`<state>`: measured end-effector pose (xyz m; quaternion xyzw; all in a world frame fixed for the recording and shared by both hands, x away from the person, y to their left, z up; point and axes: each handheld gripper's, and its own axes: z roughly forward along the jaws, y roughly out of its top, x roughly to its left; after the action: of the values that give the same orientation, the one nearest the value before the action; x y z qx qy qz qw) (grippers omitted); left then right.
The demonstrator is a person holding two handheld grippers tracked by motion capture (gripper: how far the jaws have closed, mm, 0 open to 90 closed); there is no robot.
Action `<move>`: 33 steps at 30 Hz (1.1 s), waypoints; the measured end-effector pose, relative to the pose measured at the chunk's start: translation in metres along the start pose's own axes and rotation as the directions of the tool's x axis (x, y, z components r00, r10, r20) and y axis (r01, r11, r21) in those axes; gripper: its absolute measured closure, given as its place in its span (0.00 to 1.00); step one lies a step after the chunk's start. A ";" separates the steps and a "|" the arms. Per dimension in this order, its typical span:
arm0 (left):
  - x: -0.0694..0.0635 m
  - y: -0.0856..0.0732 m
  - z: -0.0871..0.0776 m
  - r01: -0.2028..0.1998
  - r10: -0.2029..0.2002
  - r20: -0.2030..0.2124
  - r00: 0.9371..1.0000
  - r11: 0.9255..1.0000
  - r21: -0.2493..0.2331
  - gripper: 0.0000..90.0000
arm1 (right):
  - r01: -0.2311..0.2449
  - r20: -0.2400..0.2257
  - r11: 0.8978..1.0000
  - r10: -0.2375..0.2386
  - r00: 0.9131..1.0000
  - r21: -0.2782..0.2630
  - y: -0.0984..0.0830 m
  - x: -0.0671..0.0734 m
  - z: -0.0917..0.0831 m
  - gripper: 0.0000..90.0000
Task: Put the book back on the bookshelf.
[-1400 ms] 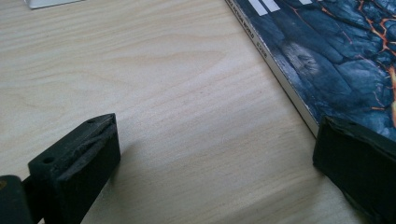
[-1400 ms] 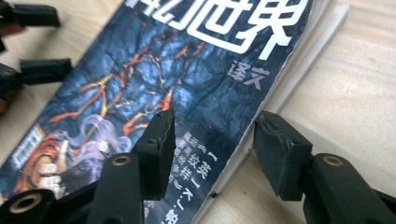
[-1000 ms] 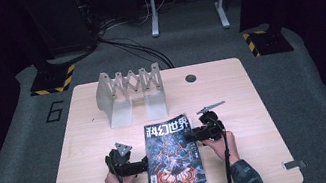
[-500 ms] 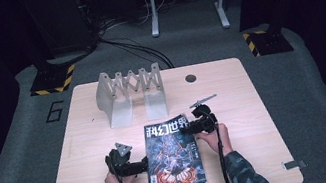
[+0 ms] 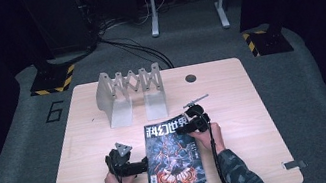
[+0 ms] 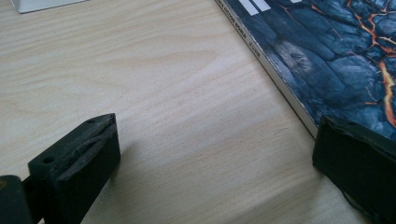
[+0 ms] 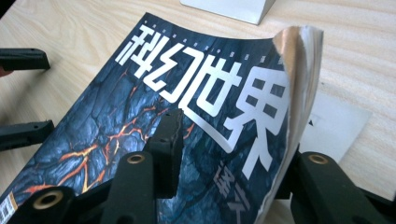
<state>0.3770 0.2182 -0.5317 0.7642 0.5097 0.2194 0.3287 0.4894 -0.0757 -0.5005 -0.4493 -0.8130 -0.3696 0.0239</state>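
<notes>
A magazine with a dark lava-patterned cover and large white characters lies flat on the wooden table. My left gripper rests at its left edge. In the left gripper view it is open, one jaw on bare wood and the other at the cover's spine edge. My right gripper is at the top right corner. There its jaws have just been closing and straddle the curled-up page edge, one jaw over the cover and one behind the pages, with a gap left.
A white expanding metal rack stands at the back of the table, and its base is just beyond the magazine. A round cable hole sits near the far edge. Bare wood lies to the right.
My right gripper has moved left onto the magazine's top right corner, and the pages there have curled up. The left gripper has stayed put.
</notes>
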 end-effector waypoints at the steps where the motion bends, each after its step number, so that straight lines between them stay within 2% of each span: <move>1: 0.000 0.000 0.000 0.000 0.000 0.000 1.000 1.000 0.000 0.01 | 0.000 0.010 1.000 0.000 1.000 -0.013 0.000 -0.001 0.001 0.69; 9: 0.000 0.000 0.000 -0.001 0.001 0.000 1.000 1.000 0.001 0.01 | 0.003 0.019 1.000 -0.002 1.000 -0.018 0.001 0.000 0.000 0.82; 18: 0.001 0.000 -0.001 -0.010 0.010 0.003 1.000 1.000 0.008 0.01 | 0.011 -0.009 0.999 -0.011 1.000 -0.037 0.002 0.004 -0.006 0.94; 23: 0.001 0.000 -0.001 -0.016 0.016 0.003 1.000 1.000 0.010 0.01 | 0.034 -0.017 0.997 -0.035 0.999 -0.063 0.002 0.009 -0.010 0.97; 24: 0.001 0.000 0.000 -0.003 0.003 0.004 1.000 1.000 -0.002 0.01 | 0.045 -0.013 0.997 -0.046 0.999 -0.070 0.002 0.009 -0.011 0.97; 31: 0.005 0.002 -0.002 -0.017 0.016 0.052 0.999 1.000 0.012 0.00 | 0.090 -0.010 0.989 -0.092 0.996 -0.113 0.001 0.018 -0.017 0.98; 32: 0.005 0.003 -0.002 0.014 -0.014 0.072 0.997 1.000 0.002 0.00 | 0.111 -0.005 0.986 -0.113 0.994 -0.124 0.002 0.022 -0.019 0.98; 33: 0.005 0.003 -0.002 0.014 -0.014 0.072 0.997 1.000 0.002 0.00 | 0.111 -0.005 0.986 -0.113 0.994 -0.124 0.002 0.022 -0.019 0.98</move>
<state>0.3796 0.2228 -0.5282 0.7683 0.5030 0.1892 0.3478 0.4717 -0.0713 -0.4772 -0.4013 -0.8124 -0.4225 -0.0201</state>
